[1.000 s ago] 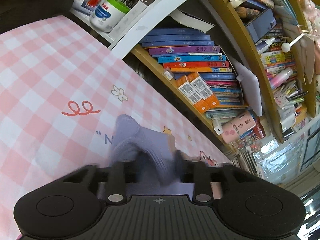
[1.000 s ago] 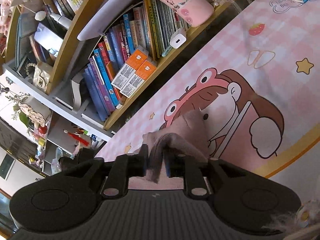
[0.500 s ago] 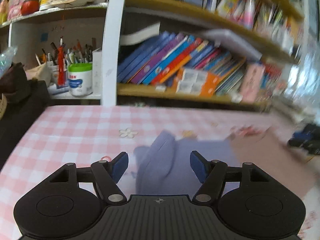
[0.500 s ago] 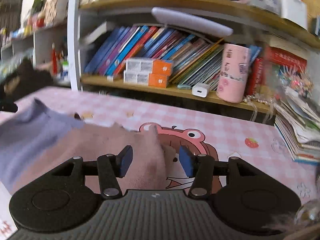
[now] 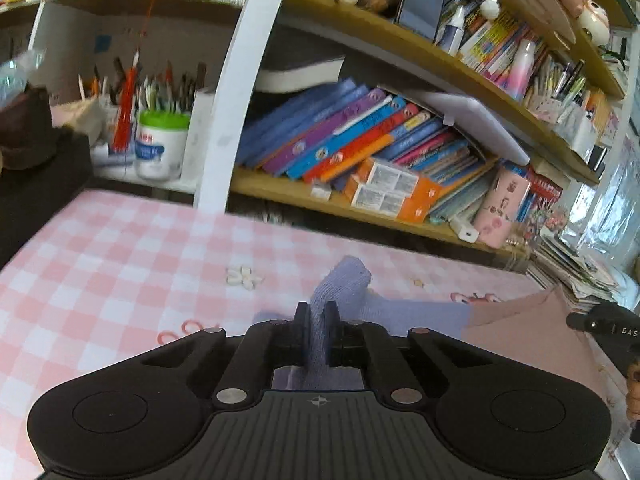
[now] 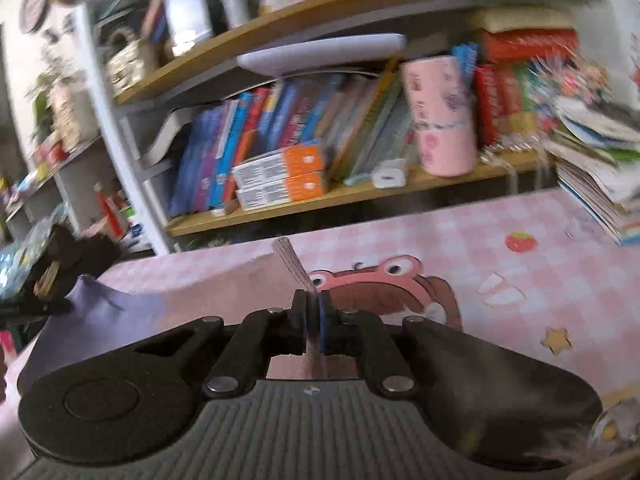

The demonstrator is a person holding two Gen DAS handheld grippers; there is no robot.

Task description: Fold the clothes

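A knit garment, lilac at one end (image 5: 404, 312) and dusty pink at the other (image 5: 524, 332), is stretched above the pink checked tablecloth (image 5: 120, 256). My left gripper (image 5: 317, 316) is shut on a lilac corner (image 5: 344, 280) that sticks up between its jaws. My right gripper (image 6: 314, 308) is shut on a pink ribbed corner (image 6: 290, 258). In the right wrist view the pink part (image 6: 208, 284) runs left to the lilac part (image 6: 100, 312). The right gripper shows at the right edge of the left wrist view (image 5: 608, 326).
A bookshelf (image 5: 360, 204) with slanted books, orange boxes (image 5: 392, 192) and a pink cup (image 5: 500, 208) stands behind the table. A white tub of pens (image 5: 160, 148) sits at the back left. A stack of booklets (image 6: 600, 184) lies at the table's right. A dark object (image 5: 36, 168) is at the left.
Half a second ago both grippers were open around the cloth corners; now both are shut on them and the garment is lifted and stretched between them.
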